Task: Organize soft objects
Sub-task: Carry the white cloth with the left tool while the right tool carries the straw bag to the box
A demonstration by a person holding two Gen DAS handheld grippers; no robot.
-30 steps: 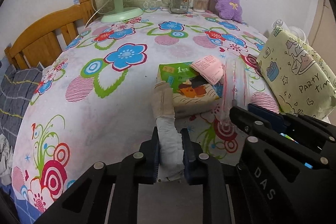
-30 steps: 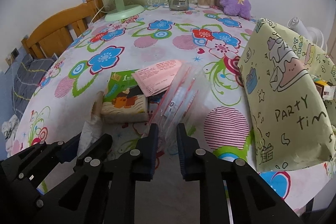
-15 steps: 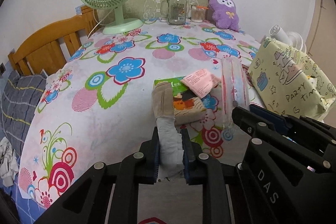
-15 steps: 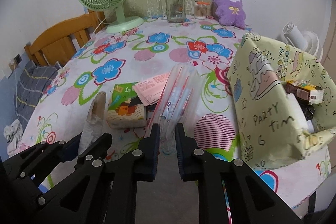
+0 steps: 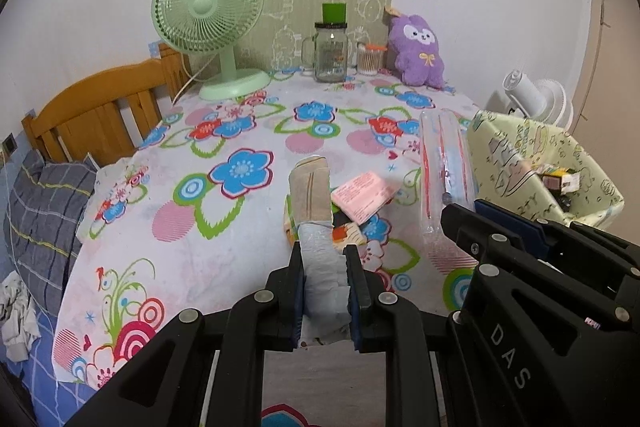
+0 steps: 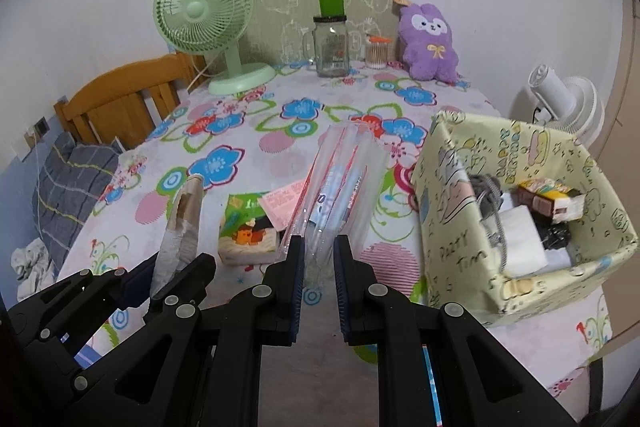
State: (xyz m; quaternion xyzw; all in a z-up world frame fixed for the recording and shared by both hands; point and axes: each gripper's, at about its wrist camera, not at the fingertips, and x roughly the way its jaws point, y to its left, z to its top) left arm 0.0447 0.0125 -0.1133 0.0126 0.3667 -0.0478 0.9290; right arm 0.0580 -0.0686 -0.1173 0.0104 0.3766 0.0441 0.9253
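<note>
Both lifted, L gripper [image 5: 324, 275] pinching sock [image 5: 316, 219] upright, R gripper [image 6: 319, 267] bag [image 6: 340, 183] pointing away

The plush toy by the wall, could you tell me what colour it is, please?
The plush toy is purple with a white face and yellow bow, clearest in the right wrist view.

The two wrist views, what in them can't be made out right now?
- Sock: its lower end is hidden between the left tongs in the left wrist view.
- Clear zip bag: print too blurred to read in the right wrist view.
- Box: deeper contents covered by the top items.
- Tissue pack: partly hidden behind the bag and the pink leaflet.
</note>
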